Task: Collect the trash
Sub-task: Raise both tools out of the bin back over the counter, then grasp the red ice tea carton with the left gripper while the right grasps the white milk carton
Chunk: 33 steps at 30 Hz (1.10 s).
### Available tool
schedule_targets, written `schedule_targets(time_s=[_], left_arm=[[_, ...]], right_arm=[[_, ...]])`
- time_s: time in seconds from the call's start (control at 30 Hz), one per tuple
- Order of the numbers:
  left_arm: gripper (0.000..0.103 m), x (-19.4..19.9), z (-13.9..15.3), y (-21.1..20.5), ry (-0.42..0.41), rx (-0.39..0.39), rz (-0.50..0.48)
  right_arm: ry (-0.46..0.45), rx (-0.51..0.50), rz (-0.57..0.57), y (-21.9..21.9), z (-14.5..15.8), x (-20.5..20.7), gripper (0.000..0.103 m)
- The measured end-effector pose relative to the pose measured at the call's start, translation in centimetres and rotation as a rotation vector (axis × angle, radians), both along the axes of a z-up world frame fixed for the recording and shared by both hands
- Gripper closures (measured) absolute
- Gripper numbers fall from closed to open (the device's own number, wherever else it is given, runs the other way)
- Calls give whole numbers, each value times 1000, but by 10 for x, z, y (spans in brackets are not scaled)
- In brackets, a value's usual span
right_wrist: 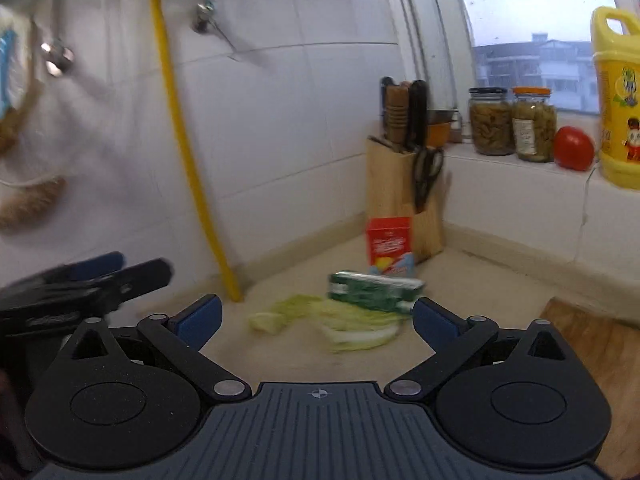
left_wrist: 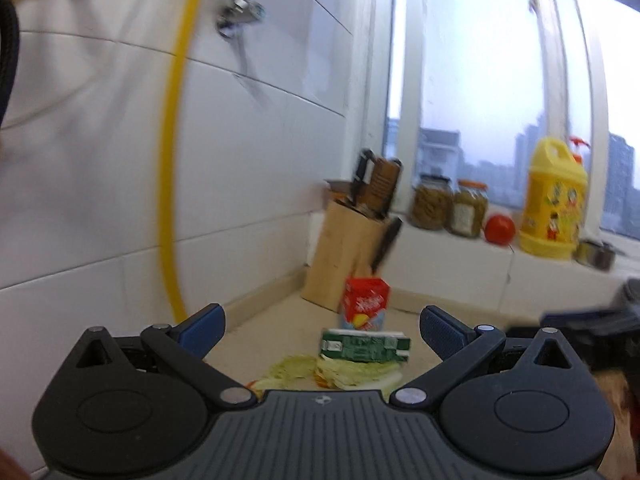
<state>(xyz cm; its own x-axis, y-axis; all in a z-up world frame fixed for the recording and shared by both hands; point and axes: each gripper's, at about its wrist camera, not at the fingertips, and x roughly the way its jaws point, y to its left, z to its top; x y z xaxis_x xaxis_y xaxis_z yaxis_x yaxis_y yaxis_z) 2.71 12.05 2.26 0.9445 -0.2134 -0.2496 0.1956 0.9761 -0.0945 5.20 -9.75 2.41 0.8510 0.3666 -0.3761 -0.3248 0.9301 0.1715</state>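
Trash (left_wrist: pixel 365 349) untouched; both grippers (left_wrist: pixel 322 330) (right_wrist: pixel 316 320) wide, empty.

Left gripper (left_wrist: pixel 322 330) level, jaws spread wide, nothing between the blue pads (left_wrist: pixel 206 326), right gripper (right_wrist: pixel 316 316) alongside, jaws equally wide, empty

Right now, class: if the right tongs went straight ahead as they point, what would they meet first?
Probably the cabbage scraps on the counter, with the green carton just behind; depth is unclear.

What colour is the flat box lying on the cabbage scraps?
Green with white edges; the box shows best in the left wrist view.
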Motion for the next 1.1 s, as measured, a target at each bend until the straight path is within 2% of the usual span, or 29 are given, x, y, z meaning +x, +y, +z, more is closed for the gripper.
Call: schedule_targets(time_s=[0.1, 0.17, 0.23, 0.27, 0.3, 0.33, 0.37, 0.4, 0.43, 0.5, 0.6, 0.7, 0.87, 0.97, 1.1], left_arm=[[0, 25, 1, 0, 21, -1, -54], [0, 43, 7, 3, 16, -11, -87], [0, 59, 14, 8, 1, -18, -120], [0, 67, 15, 9, -2, -14, -134], [0, 75, 15, 10, 1, -6, -141], [0, 83, 13, 10, 4, 2, -147], [0, 91, 12, 10, 11, 9, -158], [0, 100, 11, 9, 16, 12, -171], [0, 108, 10, 9, 17, 9, -184], [0, 124, 9, 8, 20, -1, -206], [0, 151, 8, 5, 52, -35, -281], [0, 186, 1, -2, 92, -56, -343], [0, 247, -20, -22, 177, -88, -439], [0, 277, -36, -33, 214, -66, -484], [0, 314, -56, -44, 261, -55, -548]], right_arm=[[-73, -21, -27, -7, 28, 20, 0], [-176, -39, -35, -10, 57, 24, 0], [-290, -56, -40, -15, 61, 19, 0], [-311, -60, -53, -16, 53, 24, 0], [-226, -70, -79, -16, 39, 38, 0], [-55, -87, -108, -16, 22, 61, 0], [78, -73, -142, -19, 6, 80, 2], [159, -37, -159, -24, -9, 93, 3], [181, -21, -155, -27, -16, 99, 3], [160, -55, -145, -25, -22, 108, 2], [116, -171, -83, -11, -25, 124, 0], [139, -282, -6, 3, -36, 150, 0], [199, -329, 109, 13, -54, 181, 0], [220, -362, 150, 14, -64, 202, 0], [260, -354, 206, 8, -76, 229, 0]])
